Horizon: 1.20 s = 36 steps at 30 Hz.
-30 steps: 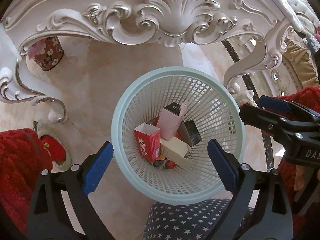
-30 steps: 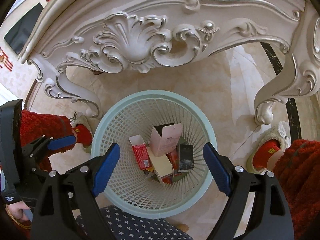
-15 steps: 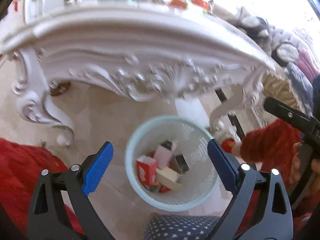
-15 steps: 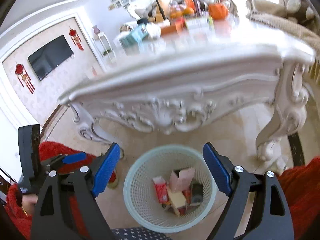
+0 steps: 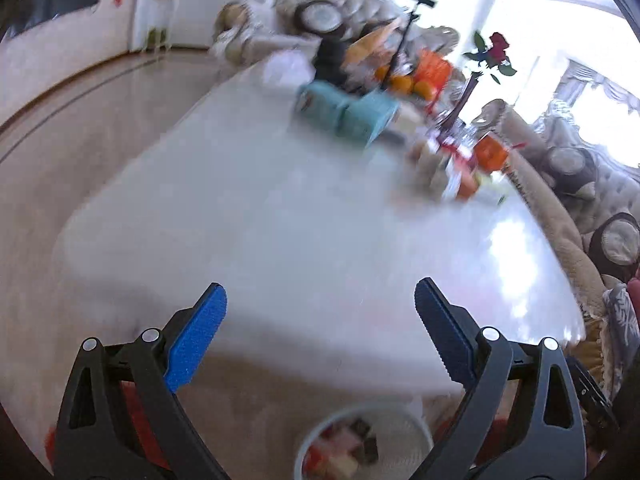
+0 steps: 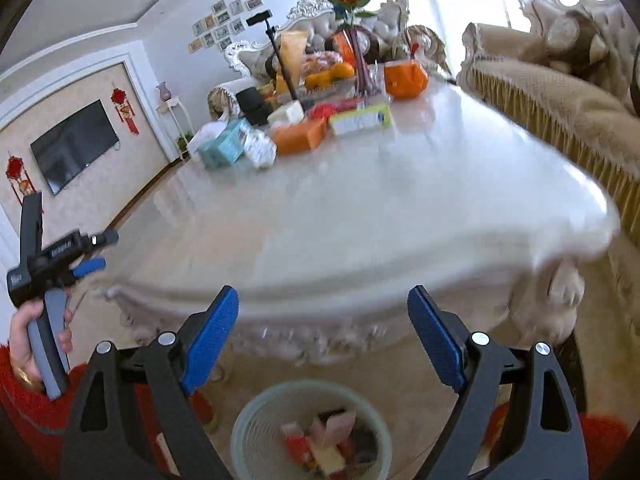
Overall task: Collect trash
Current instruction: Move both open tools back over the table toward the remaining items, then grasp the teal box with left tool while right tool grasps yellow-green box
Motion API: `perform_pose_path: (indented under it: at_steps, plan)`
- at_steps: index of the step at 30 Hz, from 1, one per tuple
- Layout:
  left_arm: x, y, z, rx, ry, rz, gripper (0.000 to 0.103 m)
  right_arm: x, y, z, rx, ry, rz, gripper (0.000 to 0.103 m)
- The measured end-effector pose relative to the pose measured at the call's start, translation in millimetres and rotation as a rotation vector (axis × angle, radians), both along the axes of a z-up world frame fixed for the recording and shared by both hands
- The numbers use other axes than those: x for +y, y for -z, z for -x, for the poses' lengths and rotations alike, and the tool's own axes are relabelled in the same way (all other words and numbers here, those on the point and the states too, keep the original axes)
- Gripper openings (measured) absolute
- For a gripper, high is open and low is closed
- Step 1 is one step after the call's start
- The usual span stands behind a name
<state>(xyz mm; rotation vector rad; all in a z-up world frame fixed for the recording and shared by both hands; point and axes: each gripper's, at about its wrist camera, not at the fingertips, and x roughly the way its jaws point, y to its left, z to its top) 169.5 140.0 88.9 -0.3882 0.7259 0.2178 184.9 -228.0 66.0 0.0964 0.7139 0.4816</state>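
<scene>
Left tongs [image 5: 320, 320] and right tongs [image 6: 322, 330], both spread wide and empty, above the table [image 6: 380, 200]; basket [image 6: 256, 424] of boxes on the floor below.

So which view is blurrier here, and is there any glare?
Left wrist: heavy motion blur on the clutter and basket, glare on the table. Right wrist: sharper, boxes readable, table edge smeared, window blown out.

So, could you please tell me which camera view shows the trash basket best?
The right wrist view: the pale green mesh trash basket shows most of its rim and the boxes inside. The left wrist view shows it blurred and cut off at the bottom edge.
</scene>
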Motion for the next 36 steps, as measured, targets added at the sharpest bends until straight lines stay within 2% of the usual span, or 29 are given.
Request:
perform_pose_path:
  at_steps: [3, 5, 8, 11, 14, 17, 19, 23, 25, 29, 31, 34, 36]
  plan:
    - [-3.2, -11.5, -45.6, -0.045, 0.112, -0.052, 0.092, 6.0, -19.8, -28.7, -0.054, 0.012, 0.042, 0.082]
    - [-5.9, -17.3, -84.5, -0.067, 0.198, -0.115, 0.092, 10.6, -29.1, -50.7, -0.077, 0.021, 0.066, 0.082]
    - [-3.3, -20.3, -131.2, -0.078, 0.302, -0.124, 0.092, 18.9, -35.3, -87.1, -0.083, 0.02, 0.102, 0.082]
    - [3.4, -18.0, -181.0, -0.071, 0.352, -0.147, 0.092, 30.4, -33.9, -129.6, -0.073, 0.004, 0.133, 0.082]
    - [11.4, -14.7, -228.9, -0.052, 0.373, -0.161, 0.092, 36.8, -34.4, -165.1, -0.071, 0.013, 0.164, 0.082]
    - [16.7, -12.5, -259.6, -0.043, 0.401, -0.166, 0.092, 41.6, -31.9, -190.3, -0.059, 0.014, 0.169, 0.082]
    - [16.7, -8.2, -278.4, -0.023, 0.408, -0.196, 0.092, 46.3, -29.1, -208.8, -0.052, 0.016, 0.18, 0.082]
    - [21.9, 5.3, -305.6, 0.048, 0.383, -0.239, 0.092, 50.6, -21.7, -239.0, -0.03, -0.006, 0.198, 0.082]
    - [20.8, 6.8, -316.3, 0.056, 0.372, -0.286, 0.092, 51.1, -16.9, -255.5, -0.012, -0.029, 0.202, 0.082]
    - [21.6, 9.2, -332.1, 0.073, 0.373, -0.287, 0.092, 58.8, -6.4, -280.5, 0.059, -0.117, 0.194, 0.083]
    - [21.4, 10.6, -338.5, 0.094, 0.377, -0.285, 0.092, 64.0, -7.9, -283.5, 0.035, -0.124, 0.218, 0.083]
    - [23.7, 10.4, -344.5, 0.108, 0.379, -0.288, 0.092, 67.8, -17.9, -288.2, -0.072, -0.147, 0.282, 0.083]
    - [29.0, 11.7, -346.9, 0.114, 0.376, -0.242, 0.092, 65.3, -22.4, -304.5, -0.071, -0.218, 0.238, 0.086]
